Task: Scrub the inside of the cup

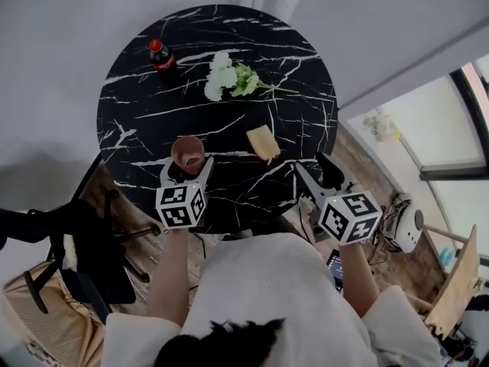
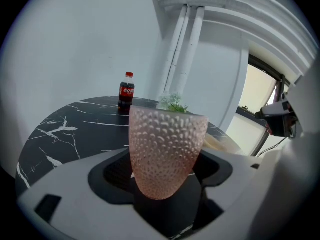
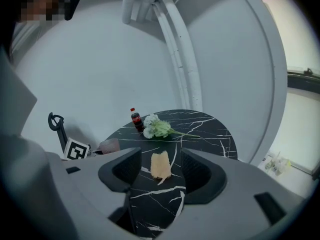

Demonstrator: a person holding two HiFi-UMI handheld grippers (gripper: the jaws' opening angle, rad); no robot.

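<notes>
The cup [image 2: 167, 149] looks like translucent pink glass or plastic, its wall rough with small raised dimples. The table [image 1: 130, 128] has a glossy black marble-look top with white veins. On it are a shiny plastic cola bottle [image 1: 162, 58] and a matt tan sponge [image 1: 263, 143]. The left gripper [image 2: 166, 173] and the right gripper [image 3: 160, 170] are smooth matt grey plastic with finely textured black pads [image 3: 125, 166].

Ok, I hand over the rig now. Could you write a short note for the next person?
Left tongs: shut on the cup, which is upright at the near edge of the table.
Right tongs: open and empty, aimed at the sponge, which lies on the table.
Done: the cup is gripped.
Left: pick up the sponge, then scrub inside the cup.
</notes>
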